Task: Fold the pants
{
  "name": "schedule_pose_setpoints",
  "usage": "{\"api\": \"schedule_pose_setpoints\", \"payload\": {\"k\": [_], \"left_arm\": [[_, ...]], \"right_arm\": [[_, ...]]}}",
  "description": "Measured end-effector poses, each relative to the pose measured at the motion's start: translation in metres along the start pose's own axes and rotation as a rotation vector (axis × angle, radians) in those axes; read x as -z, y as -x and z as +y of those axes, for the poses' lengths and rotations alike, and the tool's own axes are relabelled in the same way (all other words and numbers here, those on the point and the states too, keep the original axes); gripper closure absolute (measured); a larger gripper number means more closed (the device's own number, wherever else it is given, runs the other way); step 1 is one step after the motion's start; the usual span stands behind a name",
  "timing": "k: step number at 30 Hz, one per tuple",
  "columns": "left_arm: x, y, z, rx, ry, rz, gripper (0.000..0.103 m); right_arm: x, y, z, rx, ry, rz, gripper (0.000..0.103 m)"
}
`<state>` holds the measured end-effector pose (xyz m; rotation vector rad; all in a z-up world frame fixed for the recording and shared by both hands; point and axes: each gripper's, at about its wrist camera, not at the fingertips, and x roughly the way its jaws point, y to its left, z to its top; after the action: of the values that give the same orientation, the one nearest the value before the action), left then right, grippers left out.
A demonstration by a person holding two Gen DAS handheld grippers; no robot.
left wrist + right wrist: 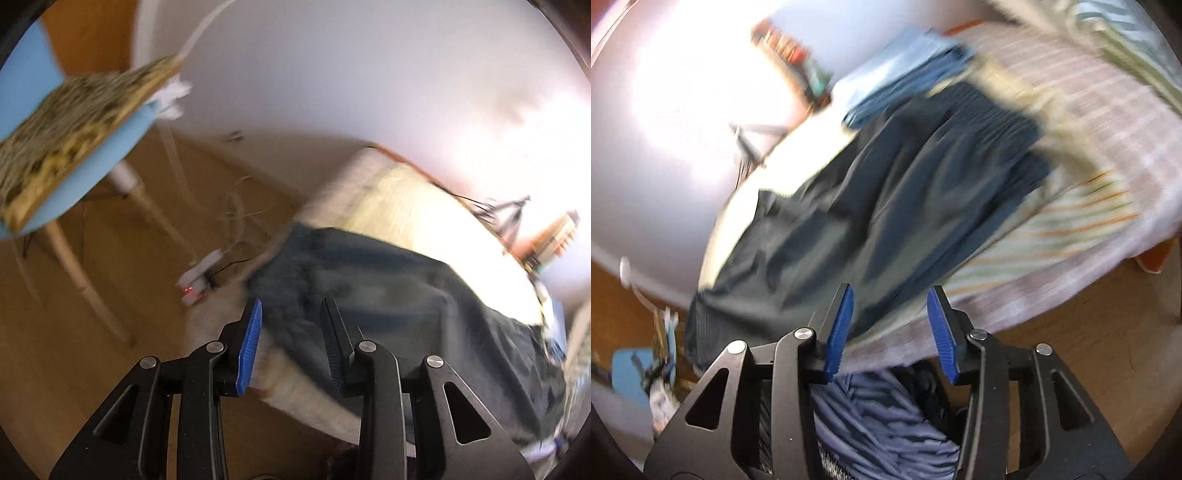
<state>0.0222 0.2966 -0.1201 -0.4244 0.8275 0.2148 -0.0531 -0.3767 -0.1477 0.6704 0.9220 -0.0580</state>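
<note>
Dark navy pants (886, 206) lie spread on the bed (1071, 229), one end reaching the mattress edge nearest the left gripper (291, 314). Left gripper: jaws partly apart, nothing gripped, hovering over that edge. Right gripper (890, 299): jaws parted somewhat wider, empty, poised above the near hem. Light blue folded garment (905, 70) sits beyond the pants. Both views motion-blurred.

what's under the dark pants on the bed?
The dark pants lie spread on a striped bedcover, which shows around them. A light blue folded garment sits past their far end. Whatever lies directly beneath the fabric is covered; blur hides details.
</note>
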Motion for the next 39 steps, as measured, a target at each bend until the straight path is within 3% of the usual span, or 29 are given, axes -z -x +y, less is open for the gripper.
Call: {"api": "schedule_pose_setpoints", "payload": {"k": [5,8,12,16,23,24,25,26,29,33,36,38,39], "left_arm": [[0.009,-0.004,-0.071,0.158,-0.104,0.046,0.072],[0.019,-0.008,-0.122,0.256,-0.181,0.08,0.072],[0.041,-0.014,-0.183,0.367,-0.303,0.136,0.072],[0.067,-0.026,-0.227,0.469,-0.407,0.234,0.072],[0.108,-0.019,-0.288,0.605,-0.607,0.343,0.072],[0.113,-0.019,-0.295,0.623,-0.633,0.357,0.072],[0.12,-0.018,-0.303,0.643,-0.662,0.379,0.072],[0.126,-0.019,-0.307,0.654,-0.679,0.395,0.072],[0.143,-0.019,-0.316,0.673,-0.745,0.449,0.072],[0.164,-0.017,-0.32,0.651,-0.915,0.494,0.072],[0.173,-0.018,-0.314,0.579,-1.032,0.507,0.072],[0.174,-0.02,-0.303,0.529,-1.077,0.501,0.072],[0.174,-0.021,-0.3,0.5,-1.101,0.488,0.072]], "right_arm": [[-0.038,0.015,-0.052,-0.006,-0.203,-0.109,0.058],[-0.054,0.0,-0.076,-0.013,-0.319,-0.097,0.051],[-0.063,-0.009,-0.098,0.033,-0.405,-0.132,0.05],[-0.077,-0.009,-0.098,0.058,-0.37,-0.176,0.05],[-0.097,-0.027,-0.093,0.09,-0.288,-0.149,0.05],[-0.097,-0.029,-0.089,0.098,-0.27,-0.145,0.052],[-0.096,-0.029,-0.087,0.105,-0.255,-0.142,0.065],[-0.095,-0.031,-0.083,0.109,-0.239,-0.131,0.074],[-0.092,-0.028,-0.077,0.127,-0.211,-0.128,0.082],[-0.085,-0.015,-0.071,0.169,-0.183,-0.131,0.083],[-0.079,-0.002,-0.064,0.218,-0.165,-0.153,0.074],[-0.073,0.007,-0.057,0.206,-0.159,-0.152,0.057],[-0.068,0.013,-0.049,0.203,-0.145,-0.158,0.055]]}}
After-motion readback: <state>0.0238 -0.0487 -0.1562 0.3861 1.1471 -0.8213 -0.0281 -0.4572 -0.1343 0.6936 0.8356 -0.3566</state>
